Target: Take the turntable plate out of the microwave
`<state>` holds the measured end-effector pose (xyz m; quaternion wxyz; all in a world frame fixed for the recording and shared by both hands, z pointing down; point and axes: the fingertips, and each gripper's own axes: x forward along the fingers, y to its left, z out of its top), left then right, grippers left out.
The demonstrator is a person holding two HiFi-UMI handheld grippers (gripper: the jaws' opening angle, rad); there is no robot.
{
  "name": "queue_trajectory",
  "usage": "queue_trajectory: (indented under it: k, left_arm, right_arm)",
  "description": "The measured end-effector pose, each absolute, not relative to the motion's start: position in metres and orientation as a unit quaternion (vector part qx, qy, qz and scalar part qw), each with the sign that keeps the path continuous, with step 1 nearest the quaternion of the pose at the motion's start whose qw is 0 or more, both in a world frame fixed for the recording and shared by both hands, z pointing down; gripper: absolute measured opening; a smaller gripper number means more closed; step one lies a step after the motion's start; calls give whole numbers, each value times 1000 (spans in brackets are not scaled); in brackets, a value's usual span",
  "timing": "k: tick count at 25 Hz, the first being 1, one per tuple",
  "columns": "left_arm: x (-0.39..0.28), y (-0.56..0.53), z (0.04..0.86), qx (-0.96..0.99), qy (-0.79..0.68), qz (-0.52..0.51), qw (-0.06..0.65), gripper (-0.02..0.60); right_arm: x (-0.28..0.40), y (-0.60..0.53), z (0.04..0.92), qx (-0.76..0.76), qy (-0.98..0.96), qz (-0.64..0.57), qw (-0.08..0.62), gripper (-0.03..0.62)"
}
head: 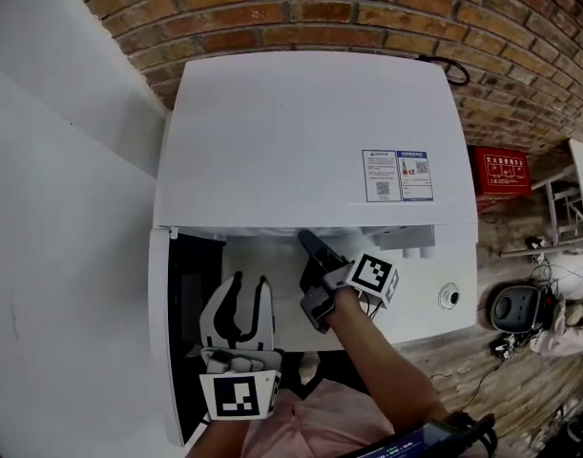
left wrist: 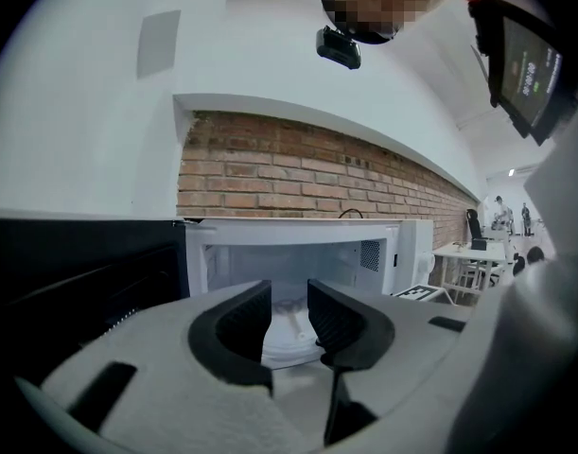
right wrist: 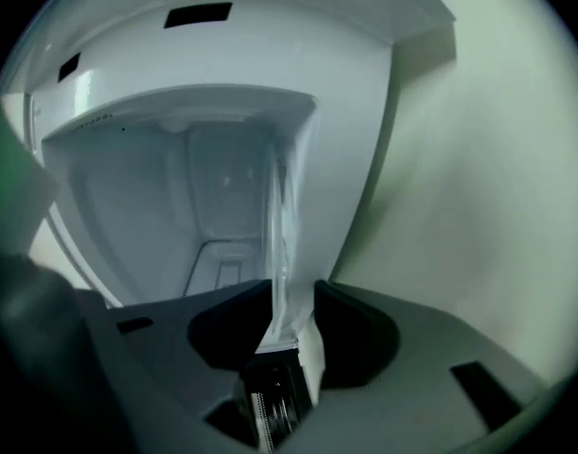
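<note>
The boxy white microwave (head: 305,141) stands against a rough red brick wall (head: 367,8), its door (head: 159,322) swung open at the left. The left gripper (left wrist: 289,296) hangs before the cavity, jaws spread wide on nothing. The right gripper (right wrist: 293,296) reaches inside, jaws apart. The clear glass turntable plate (right wrist: 277,235) lies in the cavity, its thin rim between them.
</note>
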<state>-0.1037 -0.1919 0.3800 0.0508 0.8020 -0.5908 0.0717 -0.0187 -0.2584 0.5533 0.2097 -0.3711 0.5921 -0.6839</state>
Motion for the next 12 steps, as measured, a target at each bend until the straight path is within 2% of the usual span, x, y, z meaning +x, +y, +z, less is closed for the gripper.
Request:
queue_trajectory:
  k: [4, 6, 12]
  left_arm:
    - [-107, -194, 382, 801, -592, 77, 42, 124]
    - [-107, -195, 381, 802, -590, 79, 35, 124]
    - [-102, -195, 378, 807, -585, 74, 35, 124]
  right_arm:
    - [-19, -254, 548, -361, 593, -687, 216, 90]
    - [-19, -250, 544, -363, 596, -684, 213, 33]
    - [-15, -232, 544, -363, 603, -675, 220, 29]
